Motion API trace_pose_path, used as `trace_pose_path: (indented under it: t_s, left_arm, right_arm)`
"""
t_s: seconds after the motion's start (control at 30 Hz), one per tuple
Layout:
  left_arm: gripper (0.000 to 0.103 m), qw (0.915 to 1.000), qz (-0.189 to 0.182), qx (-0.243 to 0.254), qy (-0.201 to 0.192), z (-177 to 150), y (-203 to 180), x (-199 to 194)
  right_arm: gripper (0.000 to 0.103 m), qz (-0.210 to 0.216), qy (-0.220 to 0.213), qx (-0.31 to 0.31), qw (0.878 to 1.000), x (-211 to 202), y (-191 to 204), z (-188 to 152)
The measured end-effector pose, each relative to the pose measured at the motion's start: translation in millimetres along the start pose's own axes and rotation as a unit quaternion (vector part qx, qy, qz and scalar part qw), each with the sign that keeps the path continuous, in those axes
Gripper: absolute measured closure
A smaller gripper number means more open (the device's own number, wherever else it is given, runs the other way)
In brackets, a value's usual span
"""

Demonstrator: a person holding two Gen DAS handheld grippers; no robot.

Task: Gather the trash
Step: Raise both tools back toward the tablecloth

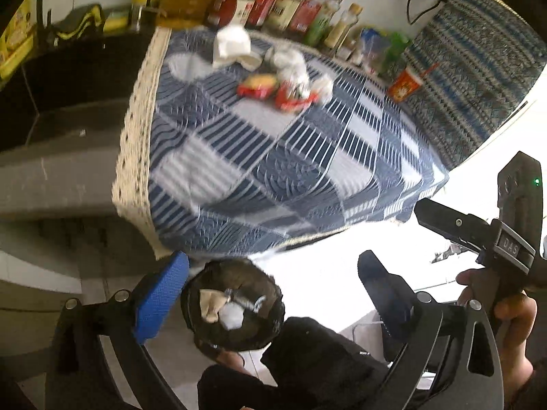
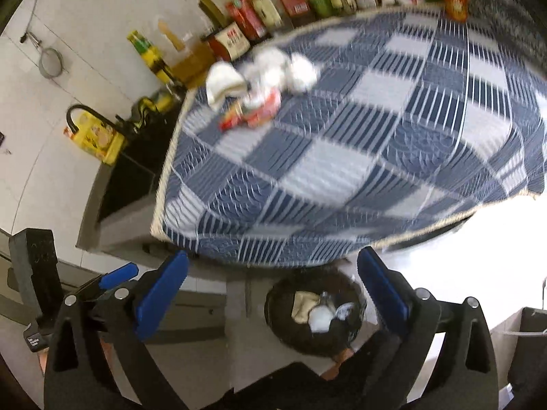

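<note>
The trash (image 1: 273, 71) lies in a loose heap on the far part of the surface (image 1: 273, 171), near the row of bottles (image 1: 273, 3) along the wall; both views are blurred, so fine detail is lost. The heap runs roughly left to right in the left wrist view: a folded white paper piece (image 1: 230, 44) at its left end, crumpled white tissue (image 1: 290, 63) in the middle and right, and glossy red-and-yellow wrappers (image 1: 270, 90) on the near side, their long axes lying about along the heap. The surface wears a quilted cloth of navy and pale blue checks and stripes, with a cream lace edge (image 1: 135, 143) hanging on the left. A red paper cup (image 1: 405, 83) with a straw stands well apart to the right, the straw leaning to the right. On the floor below the near edge sits a round dark bin (image 1: 232, 302), its mouth up, holding a beige scrap, a white wad and something shiny. The left gripper (image 1: 273, 297) hangs above the bin with its jaws spread wide and nothing between them; its blue pads look textured. The right gripper (image 2: 273, 290) is likewise spread wide and holds nothing, the bin (image 2: 314, 311) showing between its fingers. A yellow box (image 2: 95, 136) leans by the dark sink at left.
</note>
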State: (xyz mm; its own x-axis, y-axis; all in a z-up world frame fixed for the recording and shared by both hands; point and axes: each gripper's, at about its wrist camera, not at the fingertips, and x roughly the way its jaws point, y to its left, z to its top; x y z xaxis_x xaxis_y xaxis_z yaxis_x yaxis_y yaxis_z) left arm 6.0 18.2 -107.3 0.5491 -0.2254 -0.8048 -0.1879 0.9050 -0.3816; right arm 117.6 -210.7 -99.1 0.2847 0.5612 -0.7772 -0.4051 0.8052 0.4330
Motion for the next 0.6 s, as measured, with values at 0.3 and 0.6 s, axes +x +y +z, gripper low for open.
trace_pose_path:
  t_s: [0.3, 0.6]
  left_arm:
    - [0.007, 0.9986, -0.003, 0.006, -0.052, 32.8, -20.2, -21.1]
    - [0.007, 0.9974, 0.017, -0.025, -0.066, 69.2, -36.8, -7.9]
  right_arm:
    - [0.005, 0.002, -0.039, -0.041, 0.998, -14.3, 6.3, 41.2]
    - [0.005, 0.027, -0.038, -0.077, 0.996, 5.4, -9.4, 105.0]
